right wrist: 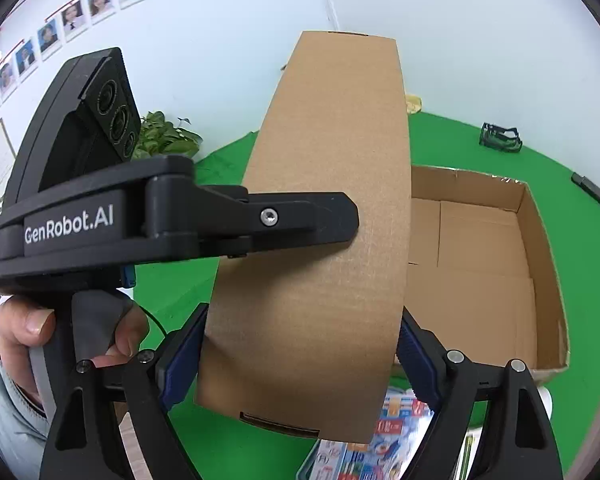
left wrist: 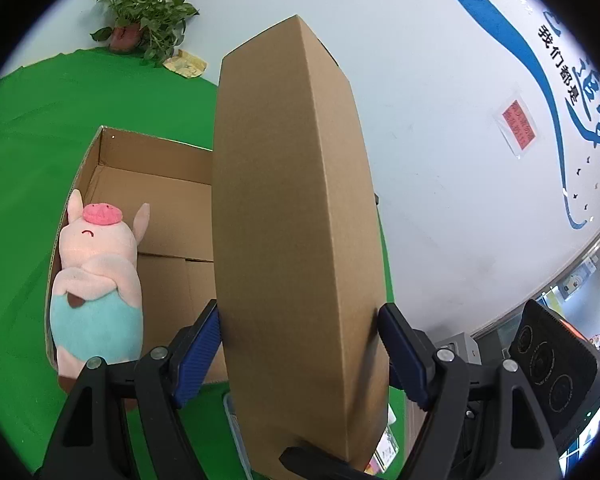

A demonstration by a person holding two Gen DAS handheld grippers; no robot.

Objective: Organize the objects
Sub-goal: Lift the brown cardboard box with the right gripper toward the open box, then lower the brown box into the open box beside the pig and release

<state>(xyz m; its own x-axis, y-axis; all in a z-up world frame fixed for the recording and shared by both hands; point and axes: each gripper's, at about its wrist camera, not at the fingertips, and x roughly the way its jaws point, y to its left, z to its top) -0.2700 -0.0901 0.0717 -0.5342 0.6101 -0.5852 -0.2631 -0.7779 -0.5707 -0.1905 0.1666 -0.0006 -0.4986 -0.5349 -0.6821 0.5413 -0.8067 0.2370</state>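
Both grippers were clamped on the same brown cardboard lid (left wrist: 292, 216), which stood on edge in the air above the green table (left wrist: 28, 168). The left gripper (left wrist: 300, 344) had its blue pads pressed against the lid's two opposite faces near the lower end, and the right gripper (right wrist: 300, 344) pinched it the same way, blue pads flat against either side (the jaws stood wide because the lid was wide, not because they were loose). From the right wrist view the left gripper's black finger lay against the lid's broad face, and a person's hand (right wrist: 24, 328) was wrapped round that tool's grey handle. Behind and beneath the raised lid sat the open cardboard box (right wrist: 540, 240), resting on the green cloth. Inside it, against one side wall, lay a plush pig (left wrist: 96, 280), pink with a teal lower half, snout pointing toward the far end. A potted plant (left wrist: 148, 12) stood at the table's far edge by the white wall. Something colourful and printed (right wrist: 396, 432) lay below the lid near the table's front edge, too blurred to tell what.
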